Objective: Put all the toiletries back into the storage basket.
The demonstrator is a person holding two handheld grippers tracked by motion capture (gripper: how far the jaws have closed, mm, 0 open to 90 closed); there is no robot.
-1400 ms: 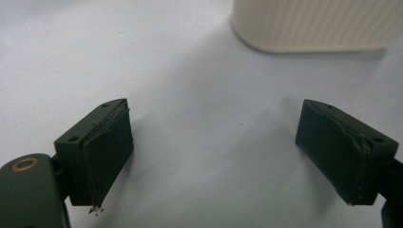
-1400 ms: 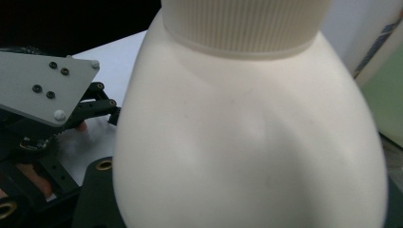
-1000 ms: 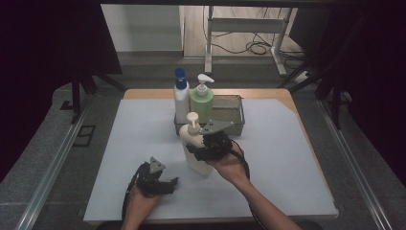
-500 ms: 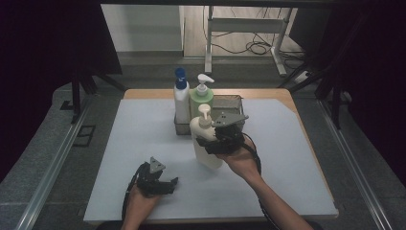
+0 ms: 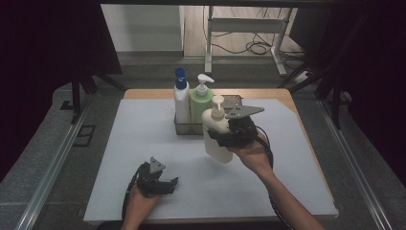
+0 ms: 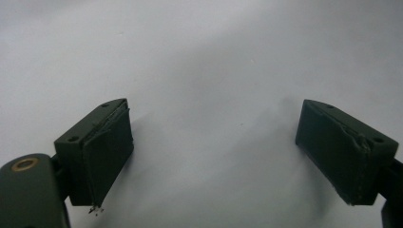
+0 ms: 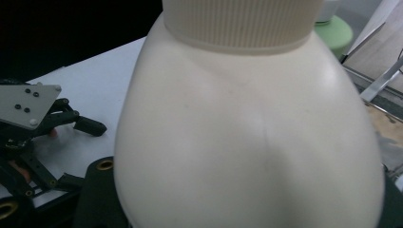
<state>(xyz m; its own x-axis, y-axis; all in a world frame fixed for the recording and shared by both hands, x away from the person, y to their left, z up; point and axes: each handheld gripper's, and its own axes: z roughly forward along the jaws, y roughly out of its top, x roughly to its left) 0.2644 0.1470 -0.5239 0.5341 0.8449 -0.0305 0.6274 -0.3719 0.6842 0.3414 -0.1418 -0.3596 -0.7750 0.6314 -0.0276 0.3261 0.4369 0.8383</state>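
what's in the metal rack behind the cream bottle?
In the metal rack stand a white bottle with a blue cap and a green pump bottle. The cream bottle, held in the right gripper, covers the rack's right part.

— What do your tools look like?
— My left black two-jaw gripper (image 5: 165, 184) carries a grey three-cornered plate with dark screws and a brass-coloured rivet. My right black gripper (image 5: 225, 136) matches it. Black cables trail along both forearms, which are bare.
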